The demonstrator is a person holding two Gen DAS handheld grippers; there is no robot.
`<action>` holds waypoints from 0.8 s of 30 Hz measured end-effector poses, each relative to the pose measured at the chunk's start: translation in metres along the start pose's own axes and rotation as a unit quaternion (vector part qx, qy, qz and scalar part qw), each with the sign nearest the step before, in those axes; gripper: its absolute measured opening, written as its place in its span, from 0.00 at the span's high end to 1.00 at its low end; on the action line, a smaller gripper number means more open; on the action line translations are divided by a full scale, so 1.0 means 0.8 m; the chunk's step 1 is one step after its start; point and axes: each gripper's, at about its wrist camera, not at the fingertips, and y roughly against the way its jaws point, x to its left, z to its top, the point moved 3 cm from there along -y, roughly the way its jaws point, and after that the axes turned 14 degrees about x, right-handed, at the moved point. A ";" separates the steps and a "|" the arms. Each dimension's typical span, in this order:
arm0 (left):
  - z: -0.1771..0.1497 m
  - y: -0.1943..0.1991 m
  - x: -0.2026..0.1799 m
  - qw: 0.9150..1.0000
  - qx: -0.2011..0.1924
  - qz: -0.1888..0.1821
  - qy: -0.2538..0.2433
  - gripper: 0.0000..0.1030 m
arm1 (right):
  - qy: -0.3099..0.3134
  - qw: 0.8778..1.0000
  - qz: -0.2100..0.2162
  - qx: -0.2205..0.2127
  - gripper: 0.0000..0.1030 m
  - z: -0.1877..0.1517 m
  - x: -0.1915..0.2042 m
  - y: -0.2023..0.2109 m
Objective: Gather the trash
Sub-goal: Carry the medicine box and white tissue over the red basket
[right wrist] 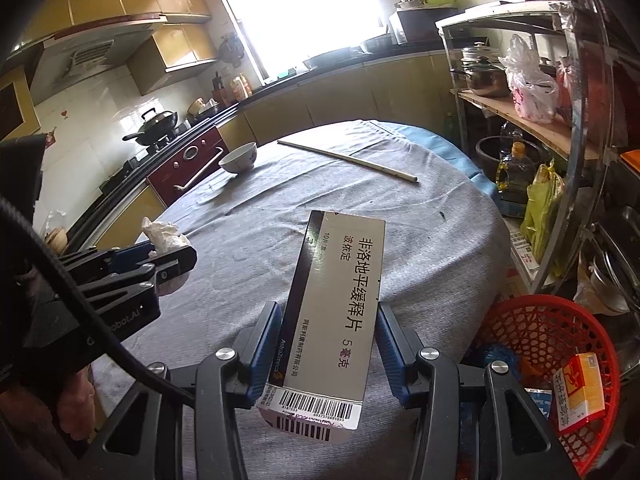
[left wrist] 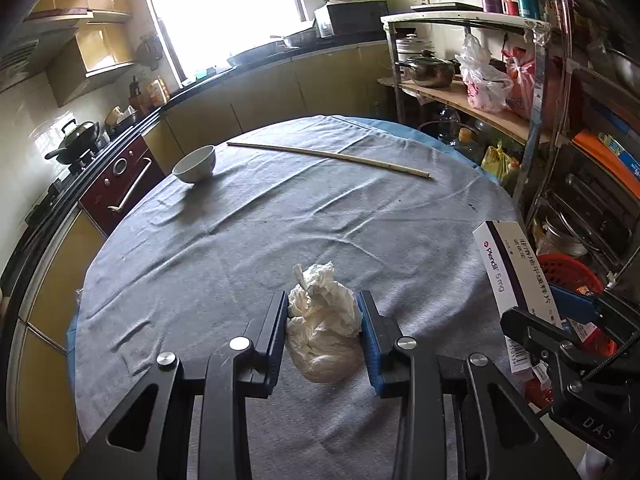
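The left claw (left wrist: 323, 312) clamps a tissue wad (left wrist: 322, 324) over the table (left wrist: 240, 248), while the right claw (right wrist: 329, 334) grips a box (right wrist: 334, 308).

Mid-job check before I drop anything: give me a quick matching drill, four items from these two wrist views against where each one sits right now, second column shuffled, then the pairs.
Items:
1. crumpled tissue
2. medicine box
3. white bowl
4. yellow carton

Places:
A. inside the red basket beside the table
B. clamped in the left gripper
C. standing on the grey tablecloth, far left
D. clamped in the right gripper

Pairs: 1-B, 2-D, 3-C, 4-A
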 end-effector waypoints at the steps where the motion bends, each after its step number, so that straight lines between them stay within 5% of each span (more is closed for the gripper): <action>1: 0.000 0.000 -0.003 1.000 0.000 0.000 -0.002 0.65 | -0.003 1.000 0.000 0.000 0.51 0.000 -0.003 0.001; 24: 0.010 0.004 -0.067 0.999 0.003 -0.017 -0.046 0.65 | -0.046 0.999 -0.014 -0.014 0.51 -0.012 -0.060 0.022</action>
